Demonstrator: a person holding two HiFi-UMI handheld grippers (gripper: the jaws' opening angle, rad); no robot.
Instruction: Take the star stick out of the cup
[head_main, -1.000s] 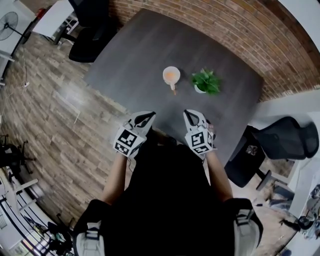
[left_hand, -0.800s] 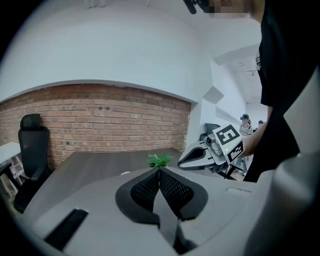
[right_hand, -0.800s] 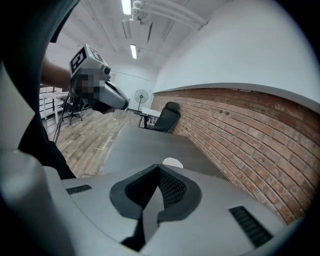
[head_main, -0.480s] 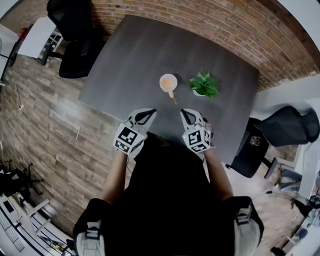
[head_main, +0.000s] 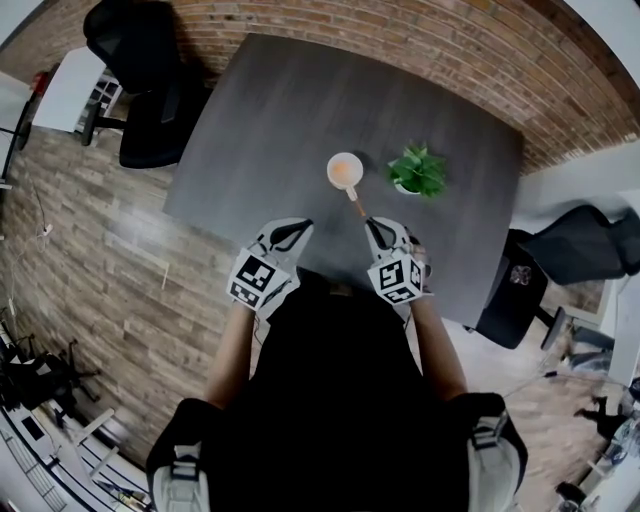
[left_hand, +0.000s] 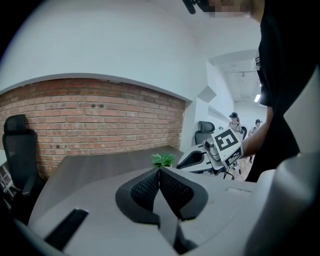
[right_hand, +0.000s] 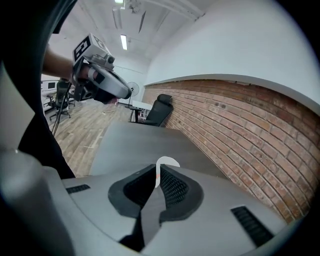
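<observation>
White cup (head_main: 345, 170) mid-tabletop (head_main: 260, 110), star stick (head_main: 357, 200) in it, leaning nearward.
Left tool (head_main: 291, 231) and right tool (head_main: 377, 228) hover near, jaws pressed together, empty; the right aims cupward, likely lining up.

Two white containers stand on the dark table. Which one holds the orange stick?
The round white cup, left of the white pot with the green plant; the orange stick leans out of it toward the right gripper.

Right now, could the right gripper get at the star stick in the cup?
Probably yes: the right gripper points almost straight at the star stick leaning out of the cup, with nothing standing between them.
</observation>
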